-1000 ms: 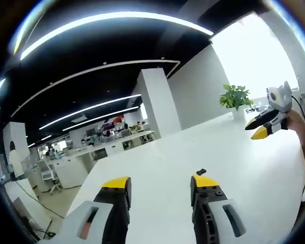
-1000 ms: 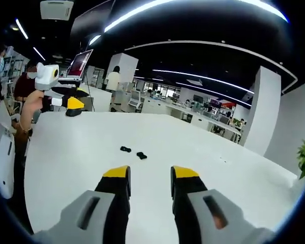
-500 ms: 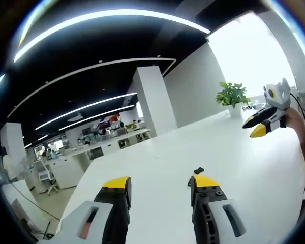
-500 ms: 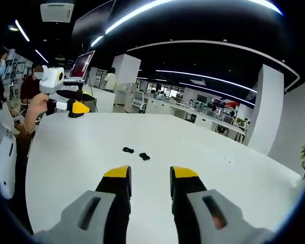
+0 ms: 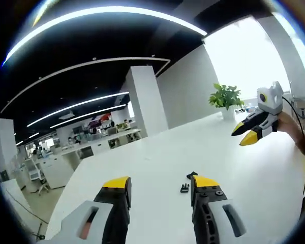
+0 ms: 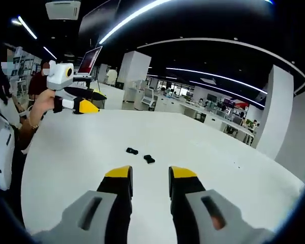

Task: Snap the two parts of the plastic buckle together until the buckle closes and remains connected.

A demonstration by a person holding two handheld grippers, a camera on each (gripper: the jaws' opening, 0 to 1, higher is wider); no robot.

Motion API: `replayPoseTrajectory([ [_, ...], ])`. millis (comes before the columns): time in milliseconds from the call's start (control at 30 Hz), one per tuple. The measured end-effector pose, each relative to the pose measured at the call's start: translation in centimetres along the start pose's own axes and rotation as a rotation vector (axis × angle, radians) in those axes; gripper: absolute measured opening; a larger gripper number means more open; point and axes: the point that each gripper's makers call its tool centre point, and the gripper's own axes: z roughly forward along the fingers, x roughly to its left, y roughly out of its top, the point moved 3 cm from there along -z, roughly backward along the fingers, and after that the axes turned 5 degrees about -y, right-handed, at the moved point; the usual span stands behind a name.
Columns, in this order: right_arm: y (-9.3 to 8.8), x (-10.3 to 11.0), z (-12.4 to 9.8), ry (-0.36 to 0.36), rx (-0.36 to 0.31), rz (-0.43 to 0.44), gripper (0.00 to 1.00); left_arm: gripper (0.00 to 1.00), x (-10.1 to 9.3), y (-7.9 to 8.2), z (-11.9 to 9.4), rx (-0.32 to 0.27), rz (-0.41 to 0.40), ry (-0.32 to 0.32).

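Note:
Two small black buckle parts lie apart on the white table (image 6: pixel 66 152): one (image 6: pixel 132 151) to the left, the other (image 6: pixel 149 159) beside it, a short way beyond my right gripper (image 6: pixel 150 174), which is open and holds nothing. In the left gripper view the same parts (image 5: pixel 185 188) (image 5: pixel 192 175) lie just inside the right jaw of my left gripper (image 5: pixel 161 183), also open and holding nothing. Each gripper shows in the other's view, held in a hand above the table: the left gripper (image 6: pixel 91 100) at upper left, the right gripper (image 5: pixel 244 134) at right.
The white table (image 5: pixel 157 152) stretches far in both views. A potted plant (image 5: pixel 224 96) stands at its far end by a bright window. Office desks, a white column (image 5: pixel 142 99) and a person (image 6: pixel 40 81) near a monitor (image 6: pixel 90 60) lie beyond the table.
Both views have shifted a little, so the buckle parts sit lower and closer to the jaws; in the left gripper view both parts now show. Both grippers stay open.

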Motion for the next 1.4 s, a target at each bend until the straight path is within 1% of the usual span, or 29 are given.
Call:
replayPoseTrajectory([
  [200,0.5,-1.0,0.0,0.006,-0.047,0.025,0.28,0.48,0.1,0.7,0.7,-0.025,-0.002,-0.021],
  [267,0.3,-1.4,0.0,-0.005,-0.048,0.02,0.27,0.48,0.2,0.6,0.9,-0.028,-0.003,-0.025],
  [367,-0.1,-2.0,-0.1,-0.019,-0.033,0.024,0.27,0.47,0.5,0.4,1.0,-0.031,-0.01,-0.028],
  [567,-0.5,-1.9,0.1,-0.022,-0.037,0.051,0.27,0.46,1.0,-0.3,0.9,-0.027,-0.026,-0.033],
  [767,-0.6,-1.7,0.5,-0.021,-0.037,0.046,0.27,0.45,1.4,-0.8,1.1,-0.026,-0.032,-0.031],
  [1033,-0.7,-1.5,0.7,-0.018,-0.033,0.039,0.27,0.45,1.8,-0.6,1.5,-0.023,-0.037,-0.036],
  [1400,-0.7,-1.7,0.8,-0.023,-0.031,0.035,0.27,0.45,1.4,-0.2,2.0,-0.015,-0.024,-0.057],
])
